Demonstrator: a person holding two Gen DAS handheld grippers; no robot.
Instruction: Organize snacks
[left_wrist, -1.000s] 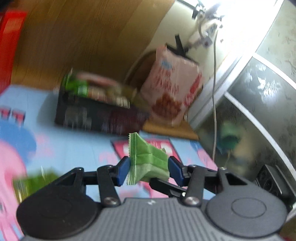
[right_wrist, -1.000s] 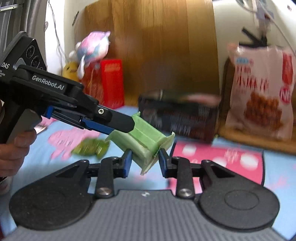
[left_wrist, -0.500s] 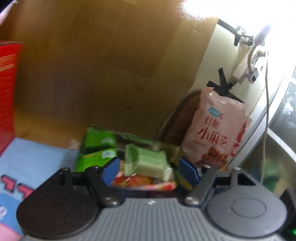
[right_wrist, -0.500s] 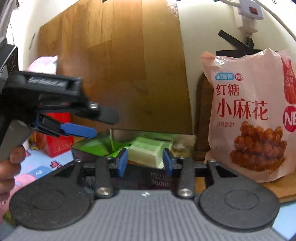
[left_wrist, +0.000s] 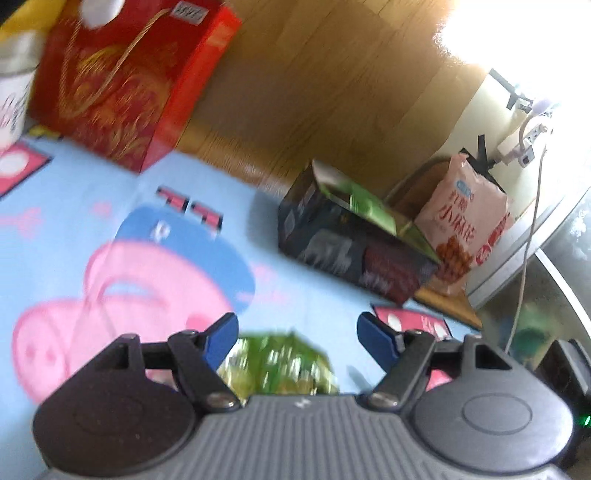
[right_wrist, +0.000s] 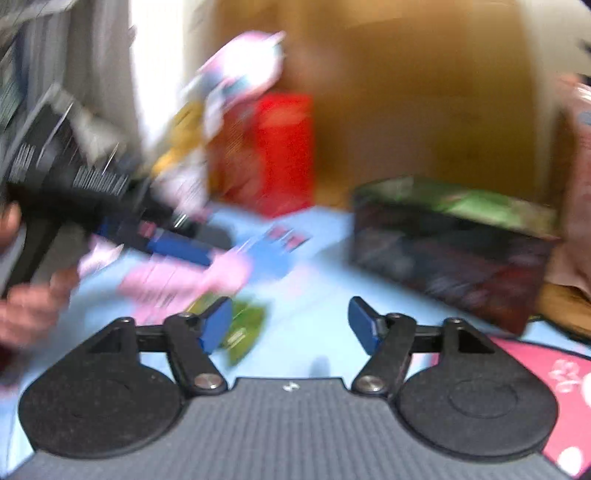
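A dark open-topped snack box (left_wrist: 354, 243) stands on the blue cartoon mat, with green packets showing inside; it also shows in the right wrist view (right_wrist: 450, 251). A green snack packet (left_wrist: 280, 365) lies on the mat just in front of my left gripper (left_wrist: 297, 338), which is open and empty above it. My right gripper (right_wrist: 290, 326) is open and empty; the same green packet (right_wrist: 243, 328) lies by its left finger. The left gripper (right_wrist: 173, 247) shows blurred at left in the right wrist view.
A red gift box (left_wrist: 122, 77) stands at the back left against a wooden board (left_wrist: 332, 96). A pink bag of fried snacks (left_wrist: 465, 221) leans behind the dark box. A white cable (left_wrist: 528, 229) hangs at the right. A plush toy (right_wrist: 240, 70) sits above the red box.
Both grippers held one green wafer packet, carried it over the dark box and let go. Both have since opened, pulled back and swung left toward the green packet on the mat.
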